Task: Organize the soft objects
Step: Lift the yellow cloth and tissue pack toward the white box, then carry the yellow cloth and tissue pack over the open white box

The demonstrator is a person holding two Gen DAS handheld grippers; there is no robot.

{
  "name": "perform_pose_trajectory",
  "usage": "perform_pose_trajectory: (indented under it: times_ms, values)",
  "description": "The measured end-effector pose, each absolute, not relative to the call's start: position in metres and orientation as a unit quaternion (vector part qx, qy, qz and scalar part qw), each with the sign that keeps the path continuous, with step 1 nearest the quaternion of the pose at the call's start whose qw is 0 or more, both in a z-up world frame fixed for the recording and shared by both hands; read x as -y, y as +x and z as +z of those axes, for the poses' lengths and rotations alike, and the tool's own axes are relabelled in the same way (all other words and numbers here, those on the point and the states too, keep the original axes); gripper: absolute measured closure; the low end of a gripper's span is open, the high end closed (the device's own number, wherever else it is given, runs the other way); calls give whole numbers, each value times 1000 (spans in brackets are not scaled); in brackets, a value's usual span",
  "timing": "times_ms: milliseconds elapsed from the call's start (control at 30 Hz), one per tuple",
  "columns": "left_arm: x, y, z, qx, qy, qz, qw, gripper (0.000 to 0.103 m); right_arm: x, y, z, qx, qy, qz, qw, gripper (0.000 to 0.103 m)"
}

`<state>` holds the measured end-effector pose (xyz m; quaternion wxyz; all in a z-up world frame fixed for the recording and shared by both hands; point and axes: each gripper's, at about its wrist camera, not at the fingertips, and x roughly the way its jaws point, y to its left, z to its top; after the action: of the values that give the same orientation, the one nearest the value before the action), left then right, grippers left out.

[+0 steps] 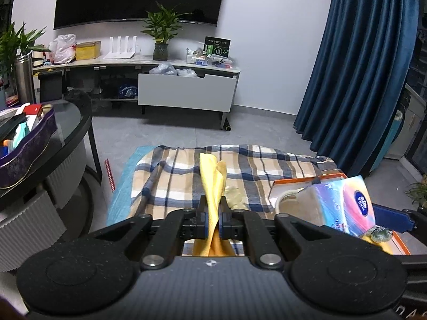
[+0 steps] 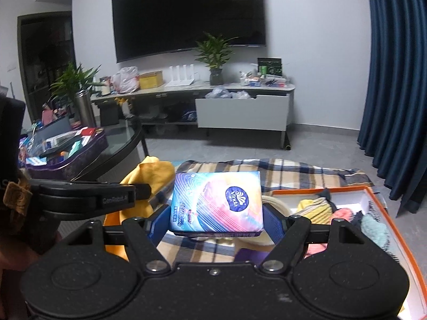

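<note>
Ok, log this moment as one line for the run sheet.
left gripper: shut on yellow cloth | right gripper: shut on tissue pack | both above plaid blanket | orange box: holds soft items

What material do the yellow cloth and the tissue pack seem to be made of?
Yellow cloth, pinched by the left gripper: likely soft woven or microfibre fabric, matte; it folds and hangs limp.
Tissue pack, in the right gripper: thin glossy printed plastic film, probably over paper tissues; light glints on it.
</note>
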<state>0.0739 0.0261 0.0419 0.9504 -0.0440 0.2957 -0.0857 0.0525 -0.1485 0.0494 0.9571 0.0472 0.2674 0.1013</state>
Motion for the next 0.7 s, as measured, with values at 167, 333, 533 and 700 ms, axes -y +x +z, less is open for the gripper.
perform_pose_trajectory:
  times_ms: [167, 333, 533, 700]
  values:
    - [-15, 74, 42, -298, -41, -92, 949, 93, 165, 49, 53, -260, 55, 90, 960, 16]
    - [-5, 73, 44, -297, -39, -96, 949, 93, 176, 48, 54, -256, 59, 81, 962, 16]
    - [1, 73, 46, -298, -38, -99, 949, 93, 182, 48, 55, -254, 63, 77, 962, 16]
    - [4, 75, 46, -298, -36, -101, 948, 93, 185, 48, 54, -253, 65, 73, 962, 16]
